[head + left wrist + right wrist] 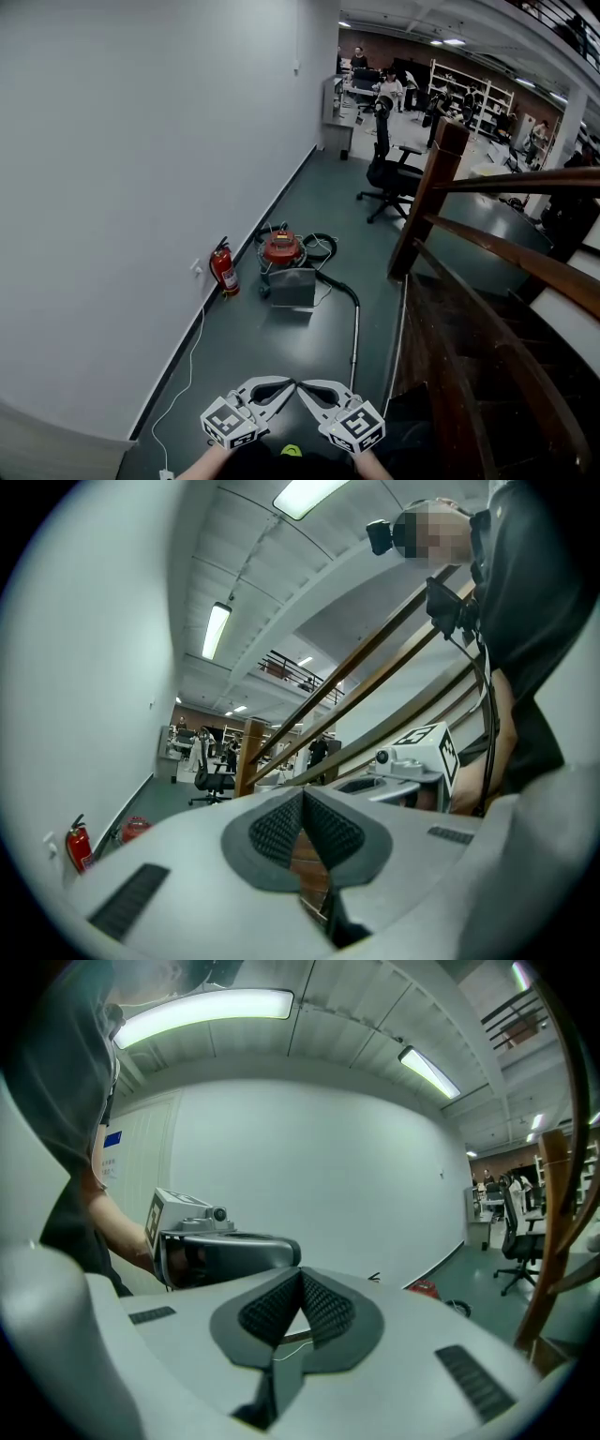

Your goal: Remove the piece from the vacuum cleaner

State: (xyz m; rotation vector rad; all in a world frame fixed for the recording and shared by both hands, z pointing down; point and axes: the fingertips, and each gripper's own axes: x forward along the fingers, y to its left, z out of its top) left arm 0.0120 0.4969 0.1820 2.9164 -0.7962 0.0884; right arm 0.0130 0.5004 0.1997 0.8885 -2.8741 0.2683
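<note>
Up ahead on the dark floor [234,347], at 12 o'clock from both grippers and well apart from them, stands the red canister vacuum cleaner [281,248], close to the wall, with a fire extinguisher [224,270] at its 9 o'clock. A black hose [323,246] loops off its 3 o'clock side and joins a metal wand [355,342] that runs back toward 6 o'clock. A grey boxy part [292,286] sits just at the canister's 6 o'clock; what it is I cannot tell.

The left gripper [284,385] and right gripper [307,386] are held low with tips nearly meeting, each with its jaws pressed together on nothing.

Which piece comes off is not clear from here. The wand is likely stiff, light and smooth, so it could slip; a hold near its joint should serve best. The hose will flex and give no leverage. The canister looks heavier and may roll, so one gripper should probably brace it while the other pulls.
</note>
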